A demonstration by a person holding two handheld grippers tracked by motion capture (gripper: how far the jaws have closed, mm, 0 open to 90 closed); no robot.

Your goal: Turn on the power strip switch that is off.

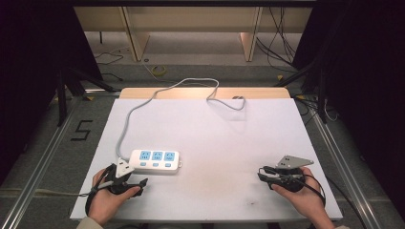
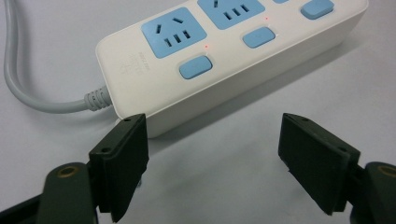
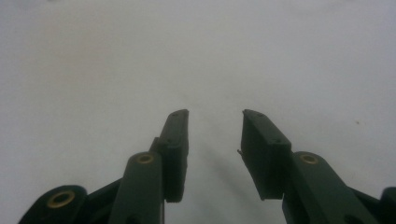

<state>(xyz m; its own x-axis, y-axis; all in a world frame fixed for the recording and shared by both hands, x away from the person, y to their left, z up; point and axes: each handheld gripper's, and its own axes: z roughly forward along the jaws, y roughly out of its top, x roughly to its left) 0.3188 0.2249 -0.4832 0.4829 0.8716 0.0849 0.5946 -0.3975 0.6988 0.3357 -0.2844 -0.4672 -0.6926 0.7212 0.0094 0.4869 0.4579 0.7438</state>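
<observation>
A white power strip (image 1: pixel 155 161) with three blue sockets and blue switches lies on the white table (image 1: pixel 215 138), left of centre; its grey cable (image 1: pixel 125 125) runs to the far edge. In the left gripper view the power strip (image 2: pixel 224 51) lies just beyond my left gripper (image 2: pixel 215 140), whose jaws stand wide apart with nothing between them. From above, my left gripper (image 1: pixel 138 183) sits just in front of the strip's left end. My right gripper (image 1: pixel 263 172) rests at the front right, pointing left. Its jaws in the right gripper view (image 3: pixel 215 116) are parted over bare table.
The cable loops near the table's far edge (image 1: pixel 224 98). A floor marking like a "5" (image 1: pixel 82 130) lies to the left. Metal rails run along both sides, and wooden furniture legs and loose cables stand on the floor beyond.
</observation>
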